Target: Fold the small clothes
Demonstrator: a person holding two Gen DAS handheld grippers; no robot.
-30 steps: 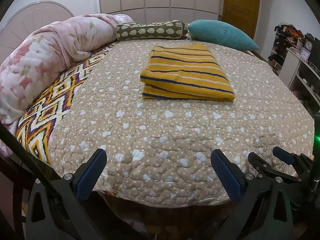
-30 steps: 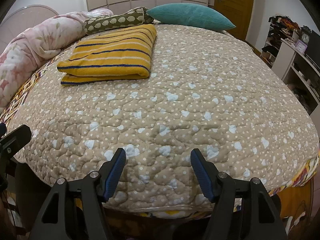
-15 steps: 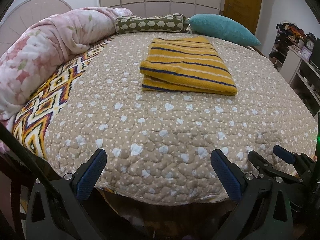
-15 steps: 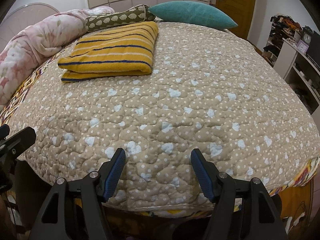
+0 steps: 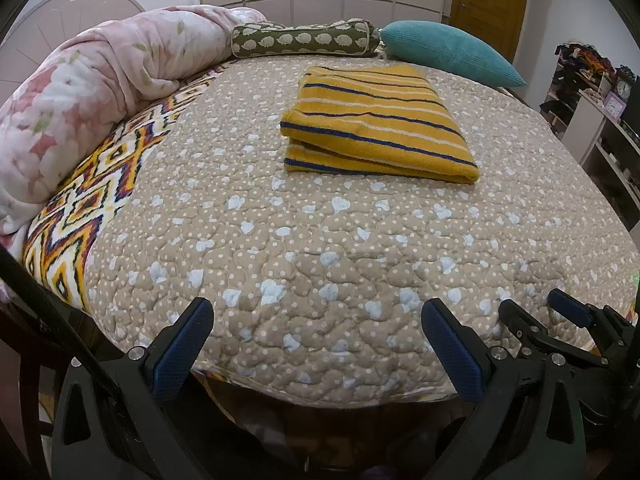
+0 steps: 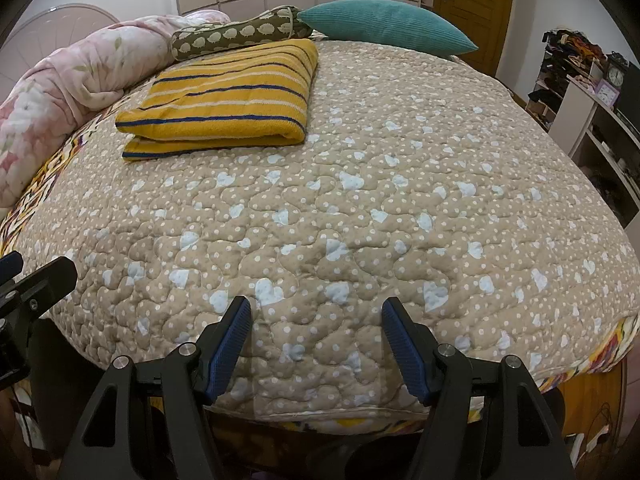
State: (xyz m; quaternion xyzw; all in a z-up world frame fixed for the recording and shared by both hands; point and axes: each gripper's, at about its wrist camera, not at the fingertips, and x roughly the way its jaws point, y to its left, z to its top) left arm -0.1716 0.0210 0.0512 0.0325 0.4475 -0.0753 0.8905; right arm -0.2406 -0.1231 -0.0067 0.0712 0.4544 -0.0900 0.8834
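Quilted bed [image 5: 320, 264] bears folded striped cloth [image 5: 376, 128], its lower layers hidden.

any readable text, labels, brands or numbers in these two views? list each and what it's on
None readable in either view.
Clock on the shelf unit: it has a dial, numerals too small to read.
Purple item beside it, maybe a second clock: face too blurred to read.
Yellow striped cloth, quilt, hedgehog bolster: patterns only, no lettering.
Left tongs and right tongs: no markings visible.

no legible txt, labels, nos.
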